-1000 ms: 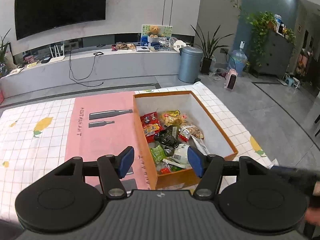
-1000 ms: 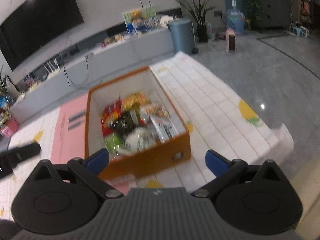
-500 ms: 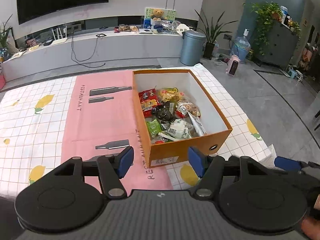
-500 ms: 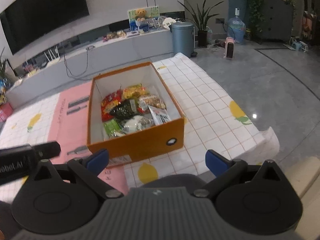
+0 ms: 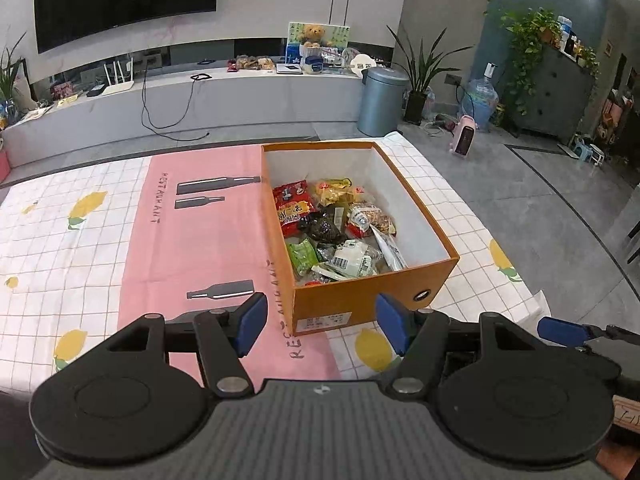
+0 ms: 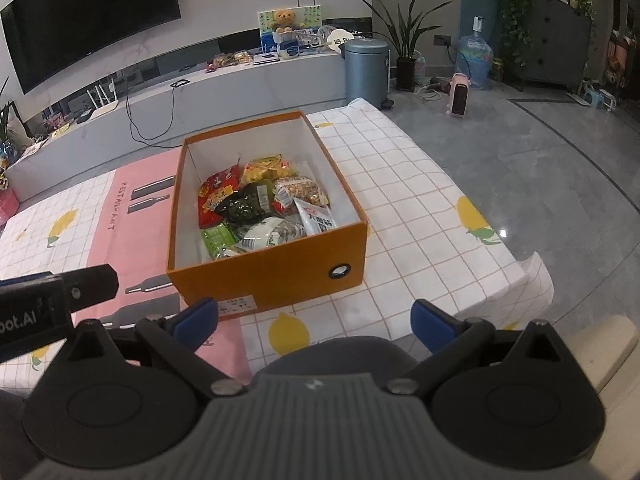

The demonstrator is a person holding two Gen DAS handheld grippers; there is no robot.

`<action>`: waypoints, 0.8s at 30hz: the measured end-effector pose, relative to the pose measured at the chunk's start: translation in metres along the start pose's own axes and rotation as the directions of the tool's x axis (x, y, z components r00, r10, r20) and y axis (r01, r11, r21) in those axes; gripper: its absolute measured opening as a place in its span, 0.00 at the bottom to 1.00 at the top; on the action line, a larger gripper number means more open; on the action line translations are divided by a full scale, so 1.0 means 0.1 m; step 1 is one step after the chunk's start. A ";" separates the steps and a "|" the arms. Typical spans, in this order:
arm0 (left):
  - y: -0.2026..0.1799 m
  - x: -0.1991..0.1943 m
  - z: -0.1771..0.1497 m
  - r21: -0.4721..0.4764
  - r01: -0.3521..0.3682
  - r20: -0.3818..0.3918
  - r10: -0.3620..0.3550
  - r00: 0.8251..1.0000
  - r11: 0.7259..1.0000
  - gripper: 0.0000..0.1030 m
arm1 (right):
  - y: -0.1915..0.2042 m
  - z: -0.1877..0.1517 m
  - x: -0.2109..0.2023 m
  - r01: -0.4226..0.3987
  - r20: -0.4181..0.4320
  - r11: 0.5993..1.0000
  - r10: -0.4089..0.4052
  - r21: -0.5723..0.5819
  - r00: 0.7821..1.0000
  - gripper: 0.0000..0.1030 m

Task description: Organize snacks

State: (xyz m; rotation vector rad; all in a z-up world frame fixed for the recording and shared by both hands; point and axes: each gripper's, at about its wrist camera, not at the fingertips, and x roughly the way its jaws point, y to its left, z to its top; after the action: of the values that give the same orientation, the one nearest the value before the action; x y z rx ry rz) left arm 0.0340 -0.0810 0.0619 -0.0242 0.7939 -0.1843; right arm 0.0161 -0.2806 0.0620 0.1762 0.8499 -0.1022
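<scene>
On the table (image 5: 60,248), under a white grid cloth printed with lemons, a pink panel (image 5: 200,240) with dark bottle shapes ran down the middle. At its right edge stood an orange box (image 5: 372,296), open at the top and white inside, with a round hole and a paper label on its near wall.

Inside the box the snacks (image 5: 336,228) lay heaped toward the near end. A red packet (image 5: 292,206) lay at the left, against the left wall. A green packet (image 5: 302,254) lay nearer, also on the left. A yellow packet (image 5: 332,190) lay behind the heap. A dark packet (image 5: 322,226) sat in the middle, and a white packet (image 5: 352,260) with a barcode lay in front of it. To the right a clear bag of nuts (image 5: 370,218) rested beside a silver-white sachet (image 5: 390,250) that leaned toward the right wall. The far end of the box floor was bare.

The left gripper (image 5: 318,322) hovered short of the box's near wall, its blue pads (image 5: 250,322) well apart and nothing between them. The right gripper (image 6: 314,322) hung to its right, near the table's front edge, with its blue pads (image 6: 434,322) spread wide and also empty. Neither gripper touched the box.

Beyond the table stood a grey bin (image 5: 382,102) on the floor.
</scene>
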 end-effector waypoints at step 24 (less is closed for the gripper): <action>-0.02 -0.01 -0.05 0.014 -0.023 -0.004 0.023 1.000 1.000 0.71 | 0.06 -0.06 0.06 0.017 -0.012 1.000 -0.017 -0.012 1.000 0.97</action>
State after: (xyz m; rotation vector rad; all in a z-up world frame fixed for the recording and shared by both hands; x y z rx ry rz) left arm 0.0300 -0.0822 0.0590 -0.0012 0.7970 -0.1685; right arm 0.0166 -0.2739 0.0549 0.1588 0.8644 -0.1118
